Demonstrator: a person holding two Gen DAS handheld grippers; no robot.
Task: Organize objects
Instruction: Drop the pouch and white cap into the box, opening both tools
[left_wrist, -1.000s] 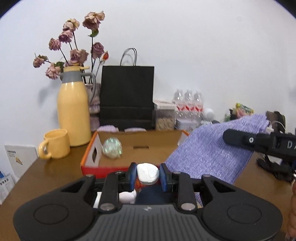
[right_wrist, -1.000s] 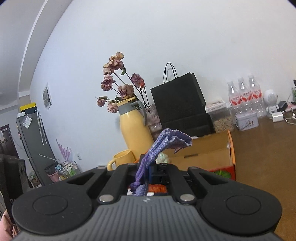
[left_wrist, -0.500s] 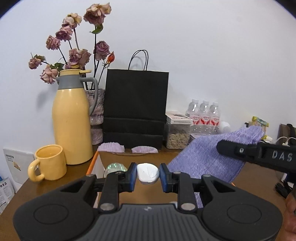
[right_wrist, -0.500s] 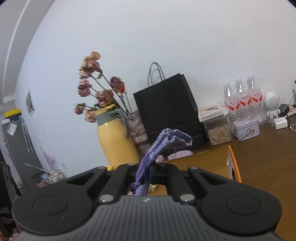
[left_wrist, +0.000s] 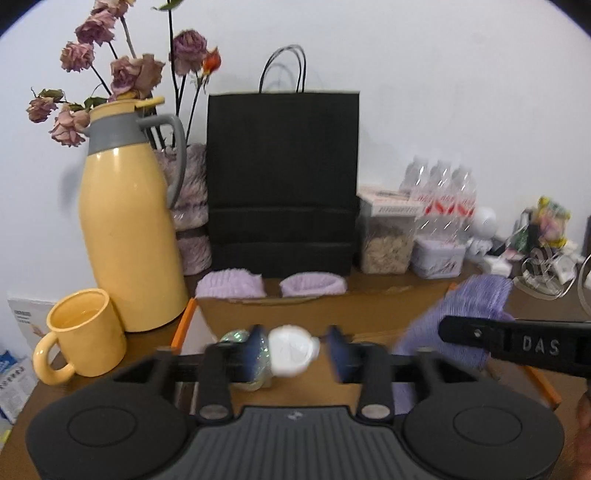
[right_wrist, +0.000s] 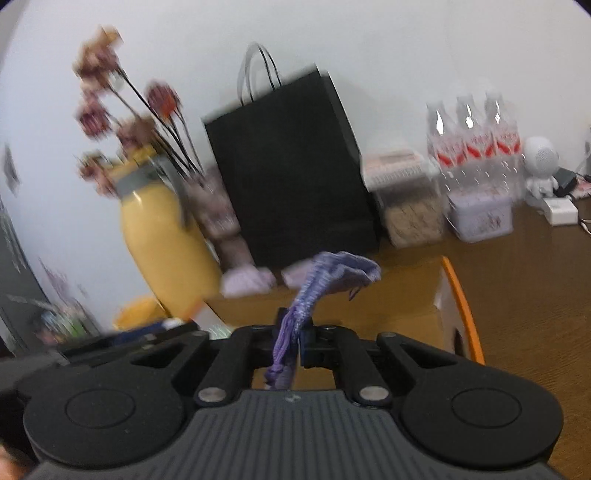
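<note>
Opening over the cardboard box (left_wrist: 373, 314), your left gripper (left_wrist: 295, 350) has its fingers spreading, the white object (left_wrist: 291, 350) between them with a gap showing on its right side. Your right gripper (right_wrist: 295, 338) is also opening, its fingers only slightly parted, with the purple knitted cloth (right_wrist: 332, 275) between them and draping forward above the box. Behind the box on the tabletop (right_wrist: 524, 295) stand a yellow jug (left_wrist: 129, 236) and a black paper bag (left_wrist: 282, 177).

Both wrist cams low over table, facing wall; share black bag (left_wrist: 282, 177) (right_wrist: 291, 173), yellow flask (left_wrist: 129, 236) (right_wrist: 166, 240).
</note>
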